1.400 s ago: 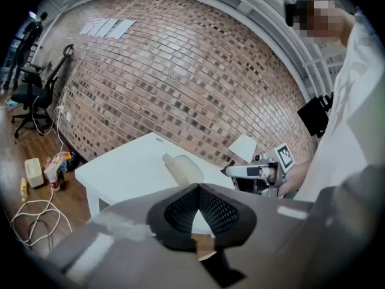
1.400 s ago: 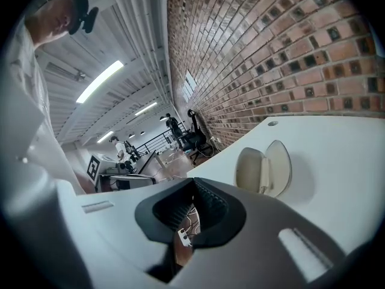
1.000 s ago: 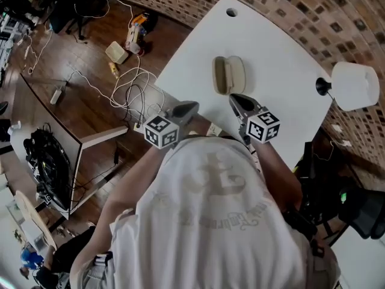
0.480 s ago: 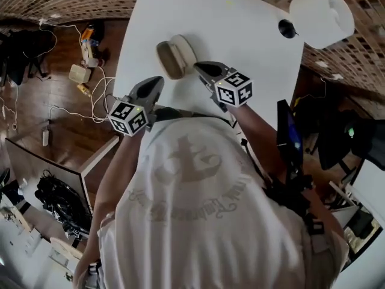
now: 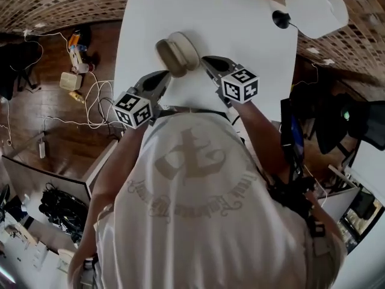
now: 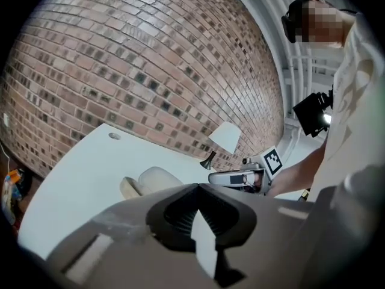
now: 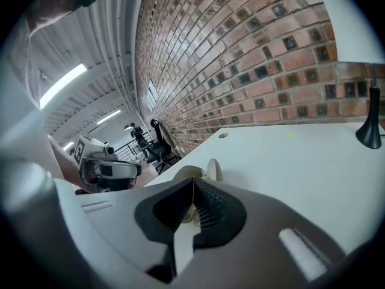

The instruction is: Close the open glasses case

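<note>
Glasses case: the beige glasses case [image 5: 177, 54] lay open on the white table [image 5: 252, 38], its lid raised, near the side of the table that borders the wooden floor.
Left gripper: the left gripper [image 5: 162, 75] pointed at the case's near left end, close to it; I could not tell whether it touched. Its 2 jaws met at the tips with nothing between them.
Right gripper: the right gripper [image 5: 207, 60] sat just beside the case's right side. Its jaws were pressed together and empty, the case showing just past their tips in the right gripper view.
Person: a person in a pale printed T-shirt [image 5: 192, 185] held 1 gripper in each hand.
Lamp: a white-shaded lamp [image 5: 316, 9] stood at the table's far right corner, well apart from the case.
Surroundings: a brick wall [image 6: 138, 71] rose behind the table; cables [image 5: 90, 101] lay on the floor to the left.
</note>
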Demonstrator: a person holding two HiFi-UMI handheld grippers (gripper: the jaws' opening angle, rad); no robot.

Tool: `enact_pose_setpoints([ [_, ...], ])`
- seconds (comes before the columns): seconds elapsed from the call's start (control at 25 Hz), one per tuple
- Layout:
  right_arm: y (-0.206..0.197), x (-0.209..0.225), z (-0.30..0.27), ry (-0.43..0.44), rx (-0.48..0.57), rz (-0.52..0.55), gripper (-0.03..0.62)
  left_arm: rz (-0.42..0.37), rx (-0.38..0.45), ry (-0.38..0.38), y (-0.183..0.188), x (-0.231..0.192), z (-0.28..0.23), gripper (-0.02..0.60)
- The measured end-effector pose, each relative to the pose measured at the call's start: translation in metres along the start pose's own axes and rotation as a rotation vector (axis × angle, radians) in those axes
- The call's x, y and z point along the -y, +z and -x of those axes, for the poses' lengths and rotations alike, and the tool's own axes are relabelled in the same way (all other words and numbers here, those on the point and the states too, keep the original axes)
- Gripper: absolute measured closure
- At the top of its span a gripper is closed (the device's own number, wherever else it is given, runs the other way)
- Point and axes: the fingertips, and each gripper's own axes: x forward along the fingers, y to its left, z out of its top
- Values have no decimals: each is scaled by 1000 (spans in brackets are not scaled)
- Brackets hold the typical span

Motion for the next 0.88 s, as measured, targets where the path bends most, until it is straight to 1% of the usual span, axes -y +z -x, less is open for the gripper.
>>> enact_pose_setpoints([
  [0.12,-1,11,6,-39,-6,-12,585,32,1,1,-6,-4,1,575],
  [0.28,-1,27,11,-100,-3,-37,585,29,-24,-29,-8,-7,-2,575],
  [0.48,-4,31,-1,-118,-45,-50,583,41,-8,-18,-5,-12,5,575],
  [0.64,-4,34,-12,-166,-73,-47,574,63,6,-1,-5,-22,14,575],
  [0.8,-2,47,-18,-217,-99,-47,490,87,23,24,-5,-30,19,575],
  [0.88,-2,54,-22,-222,-119,-43,464,95,31,34,-4,-34,19,575],
])
